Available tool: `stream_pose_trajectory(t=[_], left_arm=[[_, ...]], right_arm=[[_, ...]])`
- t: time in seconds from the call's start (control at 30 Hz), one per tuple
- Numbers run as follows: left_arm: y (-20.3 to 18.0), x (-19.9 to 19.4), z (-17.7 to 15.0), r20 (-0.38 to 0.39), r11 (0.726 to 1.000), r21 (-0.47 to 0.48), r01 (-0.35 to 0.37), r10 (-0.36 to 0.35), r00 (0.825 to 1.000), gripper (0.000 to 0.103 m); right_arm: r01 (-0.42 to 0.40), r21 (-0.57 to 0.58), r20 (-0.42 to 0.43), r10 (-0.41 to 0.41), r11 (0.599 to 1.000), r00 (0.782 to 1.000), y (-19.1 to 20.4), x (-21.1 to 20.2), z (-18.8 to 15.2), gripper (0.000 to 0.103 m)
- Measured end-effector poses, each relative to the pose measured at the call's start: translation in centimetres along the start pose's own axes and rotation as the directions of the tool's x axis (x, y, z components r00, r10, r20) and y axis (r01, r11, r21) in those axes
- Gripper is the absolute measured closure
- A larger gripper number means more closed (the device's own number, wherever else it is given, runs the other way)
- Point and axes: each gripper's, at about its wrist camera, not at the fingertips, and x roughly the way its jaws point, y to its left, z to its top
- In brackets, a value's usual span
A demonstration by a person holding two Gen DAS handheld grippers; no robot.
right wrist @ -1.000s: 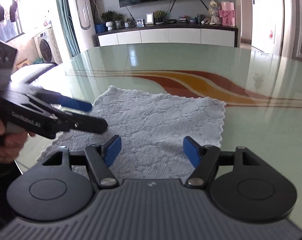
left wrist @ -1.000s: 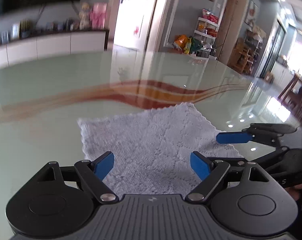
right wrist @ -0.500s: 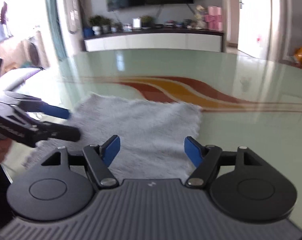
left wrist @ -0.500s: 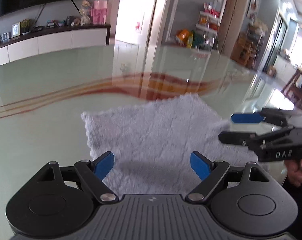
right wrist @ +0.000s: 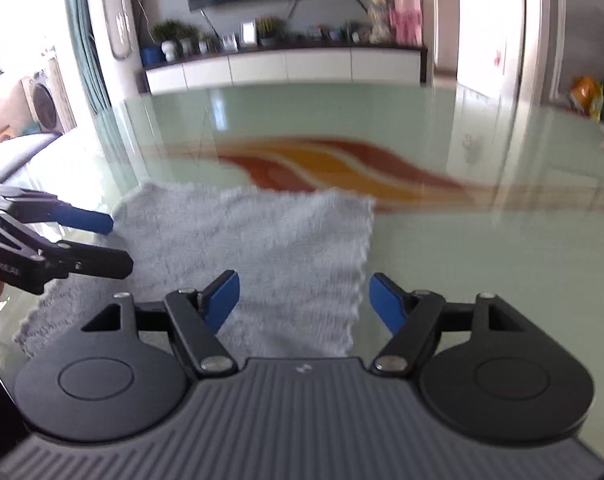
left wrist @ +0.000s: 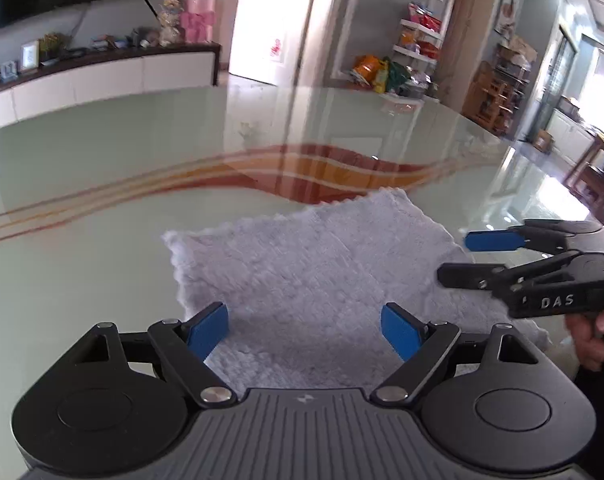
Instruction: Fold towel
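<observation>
Left gripper [left wrist: 304,330]: jaws apart, empty, over near towel edge.
Right gripper [right wrist: 302,300]: jaws apart, empty, straddling right-hand hem.
Towel [left wrist: 314,276]: grey terry, flat and unfolded on glass table [left wrist: 102,168].
Handling: probably light, limp, prone to sliding on glass; best pinched at near corners.
Obscured: nearest hem hidden behind gripper bodies; right view blurred.

Bare glass table [left wrist: 102,152] all round the towel [left wrist: 310,264]
</observation>
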Motion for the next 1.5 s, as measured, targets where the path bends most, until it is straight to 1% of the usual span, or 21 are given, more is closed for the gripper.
stream_pose_trajectory(t=[0.1, 0.23, 0.27, 0.3, 0.4, 0.47, 0.5, 0.57, 0.7, 0.77, 0.83, 0.9, 1.0, 1.1, 1.17, 1.23, 1.27, 1.3, 1.4, 1.47, 1.5], left_arm=[[0.0, 0.2, 0.9, 0.02, 1.0, -0.008, 0.015, -0.015, 1.0, 0.017], [0.4, 1.5, 1.5, 0.011, 0.999, -0.027, 0.026, -0.026, 1.0, 0.017], [0.6, 1.8, 1.5, 0.004, 0.999, -0.032, 0.025, -0.025, 1.0, 0.017], [0.8, 2.0, 1.3, -0.003, 0.999, -0.031, 0.022, -0.022, 1.0, 0.017], [1.2, 1.8, 0.9, -0.013, 1.0, -0.003, 0.0, 0.0, 1.0, 0.017], [1.4, 1.4, 0.6, -0.015, 1.0, 0.005, -0.022, 0.022, 1.0, 0.017], [1.5, 1.1, 0.6, -0.015, 0.999, -0.001, -0.034, 0.034, 0.999, 0.017], [1.7, 0.5, 0.8, 0.001, 0.999, -0.021, -0.042, 0.042, 0.999, 0.017], [1.5, 0.4, 2.3, 0.056, 0.999, -0.033, 0.005, -0.003, 0.998, 0.017], [1.4, 1.1, 2.7, 0.05, 0.999, -0.036, 0.026, -0.024, 0.998, 0.016], [1.7, 2.4, 2.8, 0.016, 0.998, -0.059, 0.034, -0.033, 0.999, 0.016], [2.1, 3.1, 2.5, -0.001, 0.997, -0.069, 0.029, -0.029, 1.0, 0.015], [2.5, 3.0, 2.1, 0.002, 0.999, -0.039, 0.025, -0.025, 1.0, 0.015], [3.2, 2.7, 2.0, 0.01, 0.999, -0.04, 0.01, -0.009, 1.0, 0.015], [3.6, 2.6, 2.0, 0.009, 0.999, -0.05, -0.002, 0.003, 1.0, 0.015], [3.7, 2.1, 2.2, 0.024, 0.998, -0.069, -0.013, 0.015, 1.0, 0.016], [3.6, 1.8, 2.3, 0.043, 0.998, -0.068, -0.002, 0.005, 0.999, 0.016], [3.5, 1.7, 2.4, 0.055, 0.998, -0.064, 0.011, -0.007, 0.998, 0.015], [2.9, 2.6, 2.7, 0.04, 0.999, -0.049, 0.023, -0.021, 0.999, 0.015], [2.9, 3.3, 2.6, 0.026, 0.999, -0.045, -0.001, 0.002, 1.0, 0.015], [2.9, 3.5, 2.4, 0.025, 0.999, -0.04, -0.01, 0.011, 1.0, 0.014]], right_arm=[[-0.051, -0.048, 0.014, 0.051, 0.998, 0.999, 1.4, 0.7, 0.6, 0.03], [-0.061, -0.111, -0.028, 0.059, 0.992, 0.998, 3.1, 3.0, 0.8, 0.03], [-0.05, -0.126, -0.048, 0.044, 0.991, 0.998, 3.3, 3.6, 0.7, 0.029], [-0.024, -0.138, -0.066, 0.015, 0.99, 0.998, 3.3, 4.0, 0.5, 0.024], [0.039, -0.125, -0.062, -0.047, 0.991, 0.997, 2.4, 3.9, 0.2, 0.014], [0.084, -0.123, -0.056, -0.092, 0.989, 0.994, 2.0, 3.7, 0.0, 0.015], [0.11, -0.136, -0.041, -0.117, 0.985, 0.992, 1.9, 3.4, 0.1, 0.018], [0.132, -0.145, 0.002, -0.133, 0.981, 0.991, 1.8, 2.8, 0.4, 0.018], [0.168, -0.123, 0.045, -0.164, 0.978, 0.985, 1.5, 3.8, 1.8, 0.017], [0.189, -0.127, 0.042, -0.185, 0.974, 0.982, 1.5, 4.9, 2.3, 0.017], [0.209, -0.132, 0.019, -0.209, 0.969, 0.978, 1.5, 6.4, 2.7, 0.017], [0.244, -0.149, -0.007, -0.248, 0.958, 0.969, 1.3, 7.6, 2.7, 0.017], [0.308, -0.147, -0.012, -0.313, 0.94, 0.95, 0.3, 8.1, 2.3, 0.01], [0.362, -0.107, -0.021, -0.366, 0.926, 0.93, -1.2, 8.1, 2.3, 0.01], [0.388, -0.099, -0.014, -0.391, 0.916, 0.92, -1.6, 7.9, 2.5, 0.013], [0.375, -0.079, 0.022, -0.375, 0.924, 0.927, -1.5, 7.4, 2.7, 0.013], [0.346, -0.074, 0.047, -0.343, 0.935, 0.938, -1.2, 7.1, 2.7, 0.011], [0.333, -0.08, 0.057, -0.329, 0.94, 0.943, -1.0, 7.1, 2.7, 0.011], [0.322, -0.138, 0.048, -0.318, 0.937, 0.947, 0.4, 8.3, 2.5, 0.011], [0.321, -0.174, 0.03, -0.321, 0.931, 0.947, 1.1, 9.1, 2.2, 0.01], [0.326, -0.185, 0.032, -0.325, 0.927, 0.945, 1.2, 9.3, 2.0, 0.008]])
